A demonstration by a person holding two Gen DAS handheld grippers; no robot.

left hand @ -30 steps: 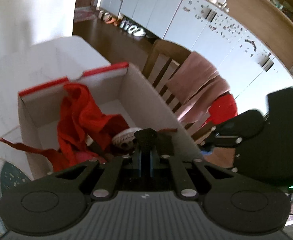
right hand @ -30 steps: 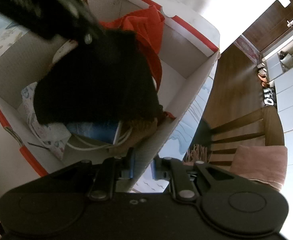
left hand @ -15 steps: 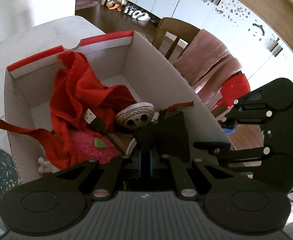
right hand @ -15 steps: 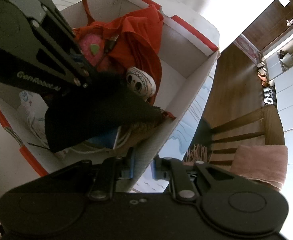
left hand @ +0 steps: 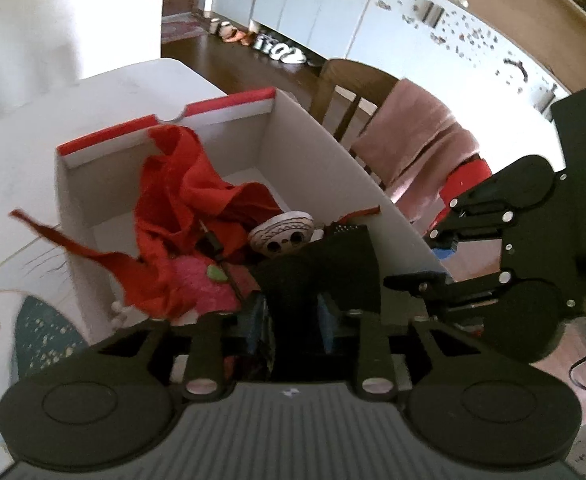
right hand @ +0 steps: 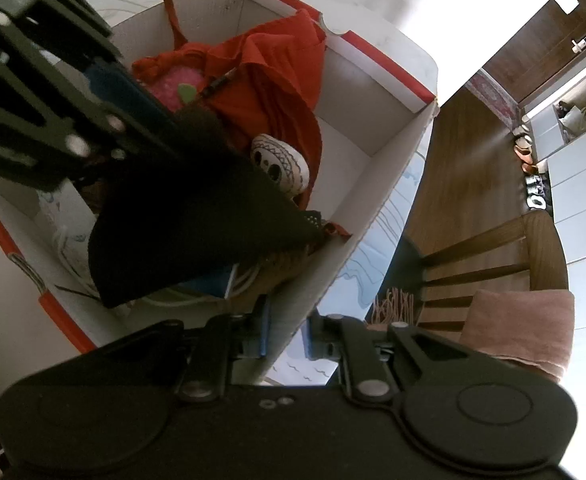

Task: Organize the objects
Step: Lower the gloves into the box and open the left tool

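A white cardboard box (left hand: 309, 160) with red rims stands on the table. It holds a red cloth (left hand: 189, 200), a pink plush toy (left hand: 201, 284) and a white patterned round piece (left hand: 283, 234). My left gripper (left hand: 291, 332) hangs over the box's near end and its jaws are opening. A black cloth (left hand: 321, 268) lies between the parted pads and drapes over the contents. In the right wrist view the same black cloth (right hand: 197, 220) covers a white cable (right hand: 237, 284). My right gripper (right hand: 289, 332) is shut on the box's side wall (right hand: 373, 200).
Beside the table stands a wooden chair (left hand: 333, 80) with a pink towel (left hand: 417, 140) draped over it. A teal patterned mat (left hand: 41, 332) lies left of the box and a blue wavy mat (right hand: 373, 248) lies under its right side. White cabinets line the back wall.
My left gripper came down over the box with the black cloth, and its pads have now parted from the cloth. My right gripper kept its clamp on the box wall.
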